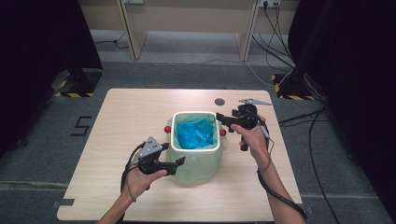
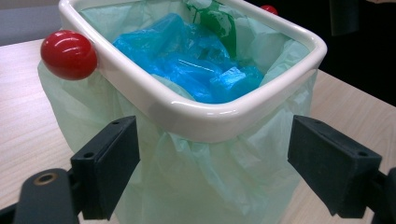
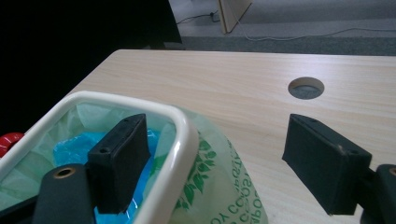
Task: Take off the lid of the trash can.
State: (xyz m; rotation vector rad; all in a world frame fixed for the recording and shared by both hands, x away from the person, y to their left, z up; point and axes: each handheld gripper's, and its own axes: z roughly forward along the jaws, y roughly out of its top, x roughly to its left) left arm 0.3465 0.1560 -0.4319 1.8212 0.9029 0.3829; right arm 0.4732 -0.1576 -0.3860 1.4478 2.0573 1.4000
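- The table carries your bin near its middle, a white-rimmed tub lined with a pale green bag.
- Blue plastic lies crumpled inside the bin.
- Your left gripper sits at the bin's near left corner, jaws wide apart, gripping nothing.
- Your right gripper hangs at the far right corner, jaws open astride the rim, one inside, not pinching.
- A red knob sticks out on each side.

Glossy white plastic bin rim, thin translucent green plastic liner, matt pale wood-grain table
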